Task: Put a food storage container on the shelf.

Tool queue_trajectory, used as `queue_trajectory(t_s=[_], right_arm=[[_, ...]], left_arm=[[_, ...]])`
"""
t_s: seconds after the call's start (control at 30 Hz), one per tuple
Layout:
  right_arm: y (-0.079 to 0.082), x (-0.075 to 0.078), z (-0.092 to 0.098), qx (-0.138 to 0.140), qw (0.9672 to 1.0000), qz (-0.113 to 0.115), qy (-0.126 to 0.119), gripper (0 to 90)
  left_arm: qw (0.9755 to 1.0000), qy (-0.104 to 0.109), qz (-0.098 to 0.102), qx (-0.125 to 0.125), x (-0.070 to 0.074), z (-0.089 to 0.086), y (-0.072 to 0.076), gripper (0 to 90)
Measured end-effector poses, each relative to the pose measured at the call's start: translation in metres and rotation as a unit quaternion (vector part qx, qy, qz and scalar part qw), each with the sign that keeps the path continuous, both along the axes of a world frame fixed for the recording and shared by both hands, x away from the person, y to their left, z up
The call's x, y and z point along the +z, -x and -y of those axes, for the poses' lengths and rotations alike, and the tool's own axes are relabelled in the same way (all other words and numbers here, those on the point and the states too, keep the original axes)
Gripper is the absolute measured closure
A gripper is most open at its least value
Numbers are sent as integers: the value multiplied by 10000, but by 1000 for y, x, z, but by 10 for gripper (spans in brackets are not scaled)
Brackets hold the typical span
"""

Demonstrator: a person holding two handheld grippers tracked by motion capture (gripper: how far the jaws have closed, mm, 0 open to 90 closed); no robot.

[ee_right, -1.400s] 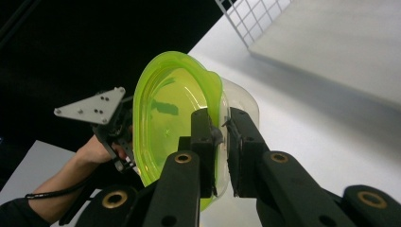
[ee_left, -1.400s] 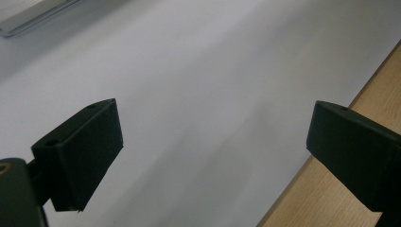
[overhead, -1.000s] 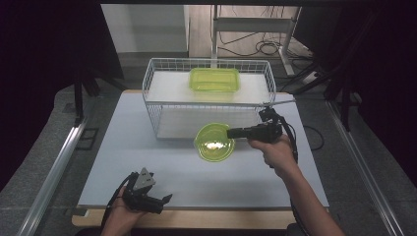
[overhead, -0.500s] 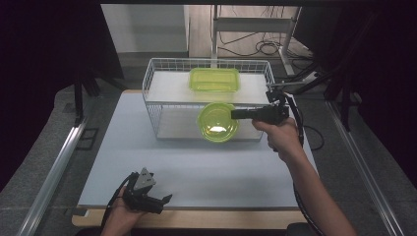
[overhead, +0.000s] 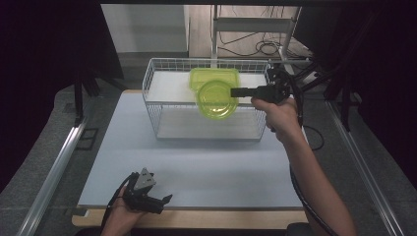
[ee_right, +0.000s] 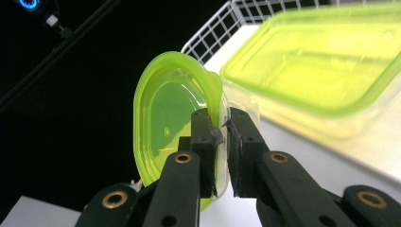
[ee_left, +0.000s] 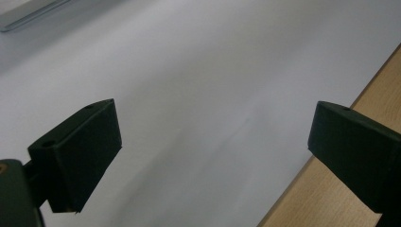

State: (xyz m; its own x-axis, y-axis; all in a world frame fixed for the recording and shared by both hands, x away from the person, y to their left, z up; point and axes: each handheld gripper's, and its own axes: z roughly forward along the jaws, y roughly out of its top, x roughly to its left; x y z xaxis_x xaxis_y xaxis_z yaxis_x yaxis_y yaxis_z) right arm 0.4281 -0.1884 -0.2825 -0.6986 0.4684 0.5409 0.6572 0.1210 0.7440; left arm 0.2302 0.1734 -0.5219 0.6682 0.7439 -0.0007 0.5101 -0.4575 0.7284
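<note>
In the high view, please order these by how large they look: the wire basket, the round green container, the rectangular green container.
1. Wire basket, clearly largest.
2 and 3. Round green container and rectangular green container: unsure, since the round one, gripped by the right claw, hides part of the rectangular one.

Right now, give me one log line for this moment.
right tongs: shut on round green bowl, raised at wire rack | left tongs: open, idle | rectangular green tub: on rack

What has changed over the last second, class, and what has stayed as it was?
The right tool, clamped on the rim of the round green bowl, has lifted it from the table up to the wire basket, next to the rectangular green container. The container, the basket and the open left tool stayed put.
</note>
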Motion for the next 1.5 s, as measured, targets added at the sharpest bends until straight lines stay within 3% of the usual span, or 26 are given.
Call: queue_trajectory(t_s=[0.4,0.57,0.67,0.97,1.2,1.3,1.5], right_arm=[[-25,25,-7,-443,9990,110,-14,820],[-36,31,-9,-704,9974,143,50,820],[-41,34,-14,-841,9960,227,212,819],[-60,31,-25,-1052,9939,105,308,818],[-67,27,-24,-1120,9934,-149,200,813],[-68,26,-24,-1163,9929,-145,209,798],[-69,27,-30,-1377,9886,108,605,702]], left_arm=[[10000,-24,-23,-39,-1,3,0,33],[10000,-29,-36,-59,-1,3,0,34],[10000,-33,-35,-68,-2,3,0,34],[9999,-40,-49,-81,-2,4,0,35],[9999,-80,-66,-93,-3,4,0,35],[9998,-106,-77,-113,-3,5,0,35],[9998,-145,-96,-119,-4,6,0,35]])
